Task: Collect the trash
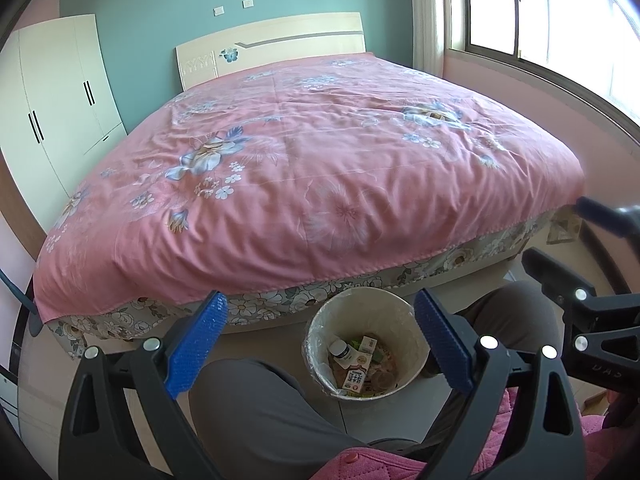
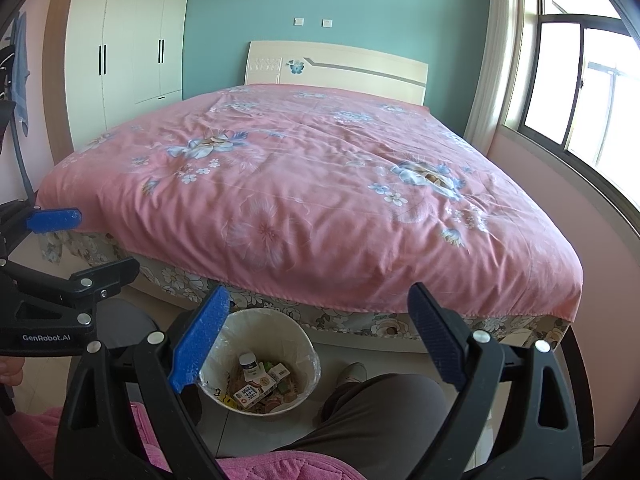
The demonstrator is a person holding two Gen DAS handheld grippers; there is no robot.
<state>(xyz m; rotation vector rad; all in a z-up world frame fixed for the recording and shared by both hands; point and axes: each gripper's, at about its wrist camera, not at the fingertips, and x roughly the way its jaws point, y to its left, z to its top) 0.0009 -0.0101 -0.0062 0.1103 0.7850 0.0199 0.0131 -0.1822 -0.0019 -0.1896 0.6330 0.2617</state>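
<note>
Pink floral cloth covers the bed (image 1: 312, 168), which fills most of both wrist views, with a white wardrobe (image 1: 60, 92) at about ten o'clock from it and a bright window (image 1: 560, 24) at two o'clock. In the left wrist view, the left gripper (image 1: 320, 344) hangs low in front with its blue-padded fingers (image 1: 198, 344) spread wide and nothing between them. Between the two fingers, at six o'clock from the bed's foot, a pale trash bin (image 1: 404, 320) lined with clear plastic stands on the tiled floor (image 1: 384, 416), just beside the bed base. Inside it lie a small white bottle (image 1: 342, 350), a milk carton (image 1: 354, 380) and other small packets. The person's grey-trousered knees (image 1: 256, 412) flank the bin. At three o'clock in that view the right gripper (image 2: 318, 338) shows only in part; its own camera shows its fingers (image 2: 200, 340) also spread wide and empty, poised above the bin, which sits at about seven o'clock from the frame's centre.
</note>
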